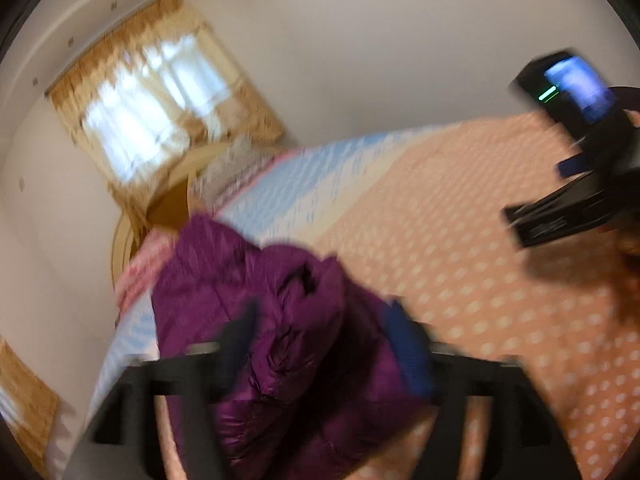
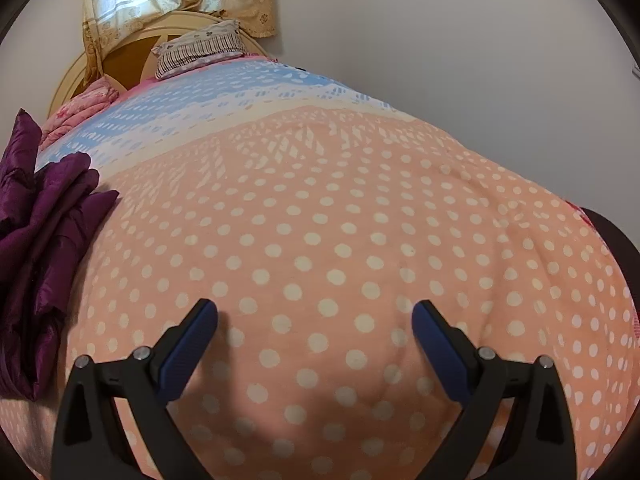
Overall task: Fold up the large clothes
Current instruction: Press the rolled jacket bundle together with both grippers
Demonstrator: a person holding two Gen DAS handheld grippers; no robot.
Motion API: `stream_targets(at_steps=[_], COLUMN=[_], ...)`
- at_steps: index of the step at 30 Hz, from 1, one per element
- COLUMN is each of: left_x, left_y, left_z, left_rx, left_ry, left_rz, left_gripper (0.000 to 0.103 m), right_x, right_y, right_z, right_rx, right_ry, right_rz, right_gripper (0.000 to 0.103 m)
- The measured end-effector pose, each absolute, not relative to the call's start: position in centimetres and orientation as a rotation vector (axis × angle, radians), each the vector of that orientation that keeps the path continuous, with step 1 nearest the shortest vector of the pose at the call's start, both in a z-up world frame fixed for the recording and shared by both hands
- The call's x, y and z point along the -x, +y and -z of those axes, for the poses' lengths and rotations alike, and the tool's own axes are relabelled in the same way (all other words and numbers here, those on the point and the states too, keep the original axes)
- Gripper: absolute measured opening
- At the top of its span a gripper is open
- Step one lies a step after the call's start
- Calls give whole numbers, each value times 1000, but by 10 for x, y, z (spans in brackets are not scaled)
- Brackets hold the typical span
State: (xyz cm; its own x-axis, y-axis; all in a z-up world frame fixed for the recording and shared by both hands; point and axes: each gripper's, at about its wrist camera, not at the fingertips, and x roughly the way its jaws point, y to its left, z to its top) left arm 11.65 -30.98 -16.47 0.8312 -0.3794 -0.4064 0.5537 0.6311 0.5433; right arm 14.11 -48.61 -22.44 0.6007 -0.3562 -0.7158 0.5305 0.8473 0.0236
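A purple puffer jacket (image 1: 280, 312) hangs bunched between the fingers of my left gripper (image 1: 324, 320), which is shut on it and holds it above the bed; the view is blurred. The same jacket (image 2: 36, 240) shows crumpled at the left edge of the right wrist view. My right gripper (image 2: 316, 316) is open and empty, its blue-padded fingers (image 2: 200, 320) spread just above the bedspread. In the left wrist view the right gripper (image 1: 516, 224) hovers at the far right, over the bed.
The bed is covered by a peach polka-dot bedspread (image 2: 340, 220) with a blue band toward the head. A striped pillow (image 2: 200, 50) and a pink quilt (image 2: 80, 112) lie by the round headboard (image 2: 132, 46). A curtained window (image 1: 152, 96) and white walls stand behind.
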Motion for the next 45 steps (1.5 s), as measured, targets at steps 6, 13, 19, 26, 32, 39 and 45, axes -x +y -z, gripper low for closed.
stream_targets(at_steps=[6,13,19,26,32,39,45], left_x=[-118,-261,-345,-383,-406,-399,-409], left_y=[-266,-166,-117,-139,-178,-215,-206], left_z=[119,95,95,107,143,173,186], left_rx=[-591,-356,-116,-51,-87,-178,-113], left_ry=[236,443,588,639,704,671,713], left_rz=[486,25,-156,-150,-43,-27,-5], left_gripper=[87,88,88,88,88,90,95], right_x=[-147,-214,-290,-362,-362,-345,-349], right_y=[-480,-418,-329,-284,-313,-334,-336], right_z=[203,136,83,101,159,189,199], right_rx=[-249,-246,-170,-250,-303,-332,-326], right_ry=[749,700,658,659,733,728,732], right_rz=[502,314,222,202,254,264,264], right_gripper=[91,59,52,47,45,49,52])
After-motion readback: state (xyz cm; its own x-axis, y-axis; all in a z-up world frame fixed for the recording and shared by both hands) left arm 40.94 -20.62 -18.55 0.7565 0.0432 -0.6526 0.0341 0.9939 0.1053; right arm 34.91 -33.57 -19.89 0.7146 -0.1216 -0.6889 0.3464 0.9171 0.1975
